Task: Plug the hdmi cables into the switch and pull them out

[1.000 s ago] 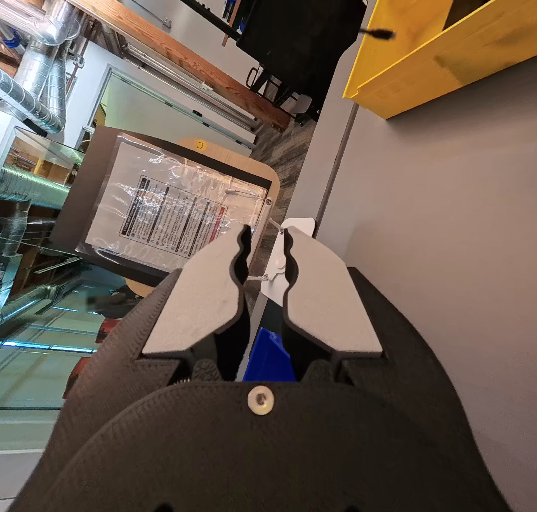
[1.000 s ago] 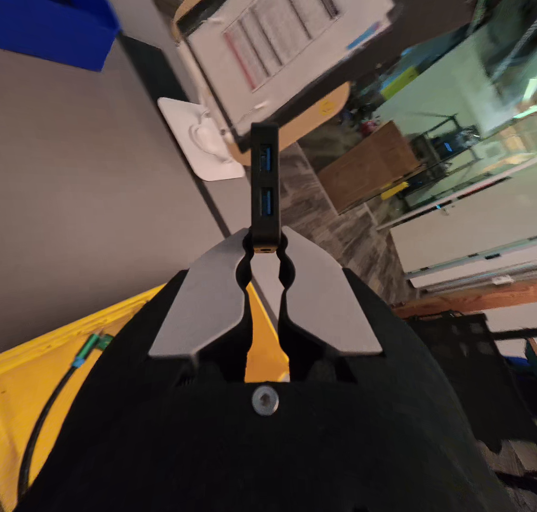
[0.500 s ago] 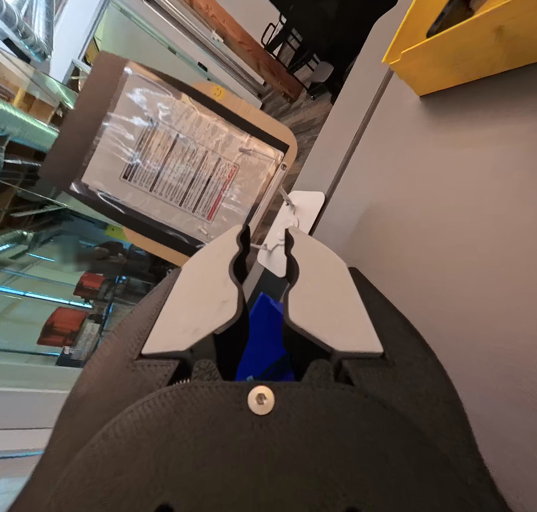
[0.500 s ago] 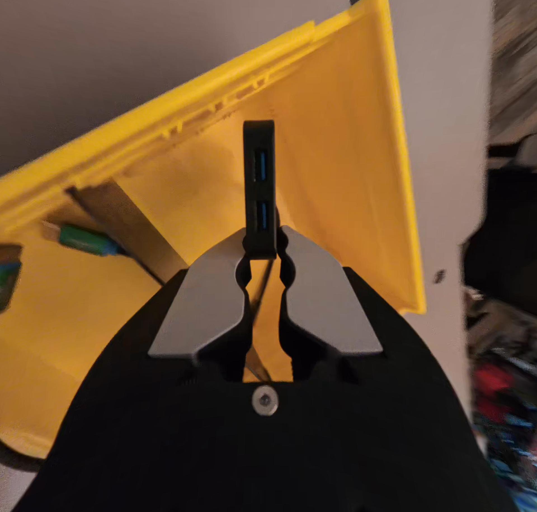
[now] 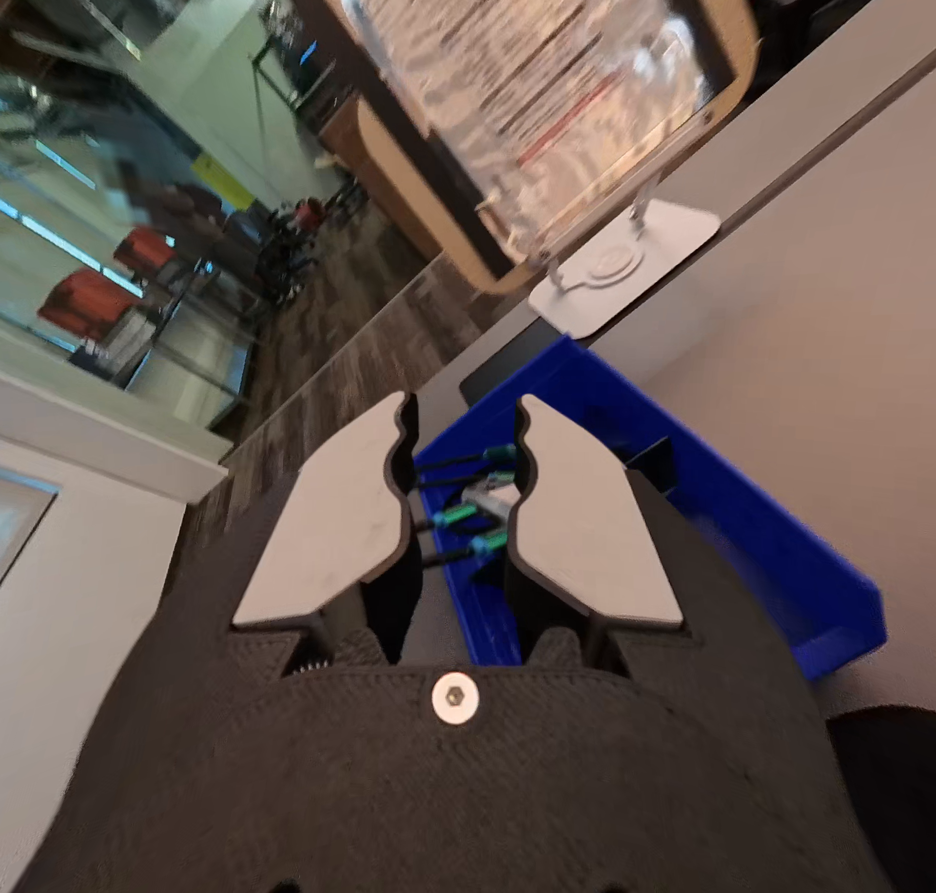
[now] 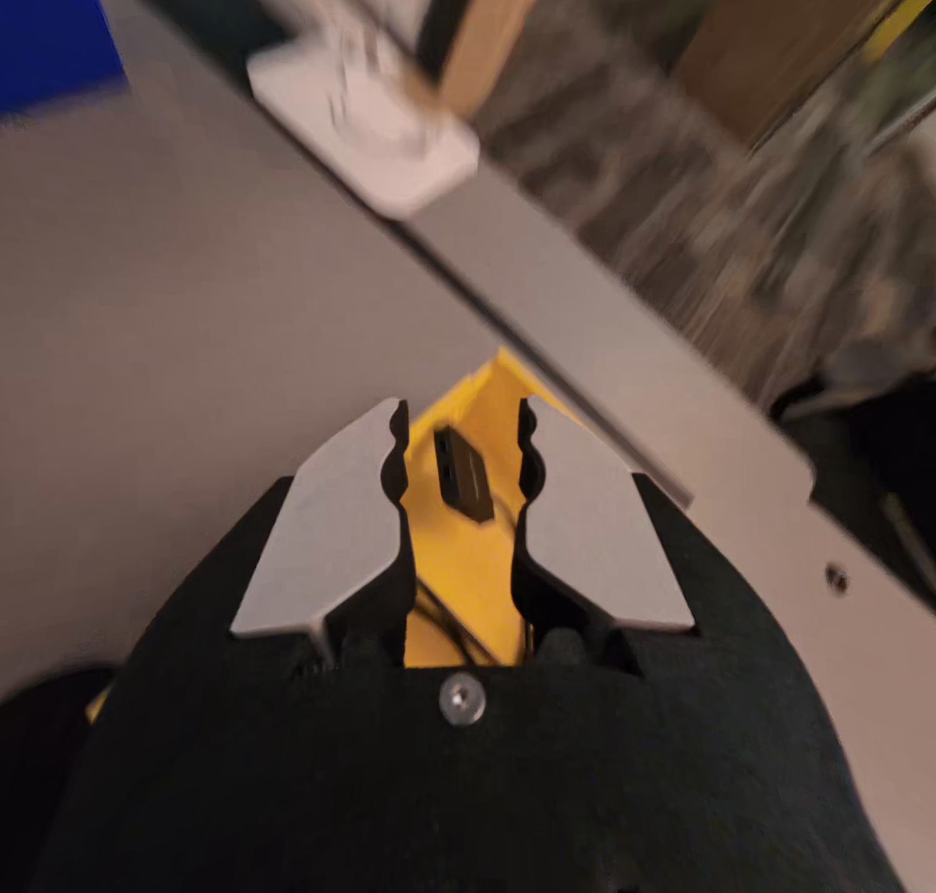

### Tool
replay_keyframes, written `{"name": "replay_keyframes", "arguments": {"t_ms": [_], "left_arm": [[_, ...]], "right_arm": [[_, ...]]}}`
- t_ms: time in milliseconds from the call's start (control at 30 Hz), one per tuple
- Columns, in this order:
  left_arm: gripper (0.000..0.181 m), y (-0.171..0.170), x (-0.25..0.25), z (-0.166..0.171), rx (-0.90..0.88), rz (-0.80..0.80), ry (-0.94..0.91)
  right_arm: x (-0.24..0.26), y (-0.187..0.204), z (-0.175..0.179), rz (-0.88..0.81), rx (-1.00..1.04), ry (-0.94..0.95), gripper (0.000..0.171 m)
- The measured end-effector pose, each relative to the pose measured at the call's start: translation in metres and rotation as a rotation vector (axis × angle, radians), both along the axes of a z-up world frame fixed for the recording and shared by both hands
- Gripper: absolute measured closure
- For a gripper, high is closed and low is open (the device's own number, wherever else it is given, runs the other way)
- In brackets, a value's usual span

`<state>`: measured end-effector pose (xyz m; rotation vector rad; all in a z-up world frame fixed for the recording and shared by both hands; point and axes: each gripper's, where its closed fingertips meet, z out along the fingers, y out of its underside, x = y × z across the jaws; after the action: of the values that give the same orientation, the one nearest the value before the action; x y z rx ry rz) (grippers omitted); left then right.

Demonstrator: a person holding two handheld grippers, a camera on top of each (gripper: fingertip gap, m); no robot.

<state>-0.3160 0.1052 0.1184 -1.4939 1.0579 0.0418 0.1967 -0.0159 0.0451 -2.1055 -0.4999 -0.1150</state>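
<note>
In the right wrist view, the black switch (image 6: pixel 463 478) lies in the corner of a yellow bin (image 6: pixel 456 564), seen between my fingers. My right gripper (image 6: pixel 462 405) is open and empty above it. Thin black cable (image 6: pixel 445 630) lies in the yellow bin near the jaws' base. In the left wrist view, my left gripper (image 5: pixel 463 402) is open and empty over a blue bin (image 5: pixel 734 539). Several cables with green plugs (image 5: pixel 456 514) lie in that bin between my fingers.
The grey table (image 5: pixel 810 311) carries both bins. A white stand base (image 5: pixel 623 271) holds a framed sheet (image 5: pixel 532 83) at the table's far edge; it also shows blurred in the right wrist view (image 6: pixel 364 124). Beyond the edge are floor and red chairs (image 5: pixel 86 301). One gripper's finger ends stand about 55 cm off the other's.
My right gripper has opened and let go of the switch, which now lies in the yellow bin. My left gripper has opened wider and swung over the blue bin.
</note>
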Motion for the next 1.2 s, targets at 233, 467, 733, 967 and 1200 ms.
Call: {"name": "replay_keyframes", "arguments": {"t_ms": [233,467,733,967,1200], "left_arm": [[0.138,0.032,-0.067,-0.033,-0.191,0.2,-0.039],[0.133,0.041,-0.11,-0.045,-0.403,0.294,-0.294],[0.141,0.038,-0.073,-0.053,-0.826,0.153,-0.699],[0.12,0.025,-0.067,-0.078,-0.807,0.262,-0.759],[0.121,0.033,-0.02,-0.109,-0.672,0.241,-1.004]], "right_arm": [[-0.116,0.0,0.129,0.165,0.605,-0.027,0.111],[-0.167,0.006,0.107,0.316,0.665,-0.073,0.114],[-0.156,0.03,0.084,0.27,0.606,-0.165,0.114],[-0.162,0.029,0.085,0.283,0.608,-0.213,0.114],[-0.174,0.026,0.085,0.332,0.613,-0.203,0.114]]}}
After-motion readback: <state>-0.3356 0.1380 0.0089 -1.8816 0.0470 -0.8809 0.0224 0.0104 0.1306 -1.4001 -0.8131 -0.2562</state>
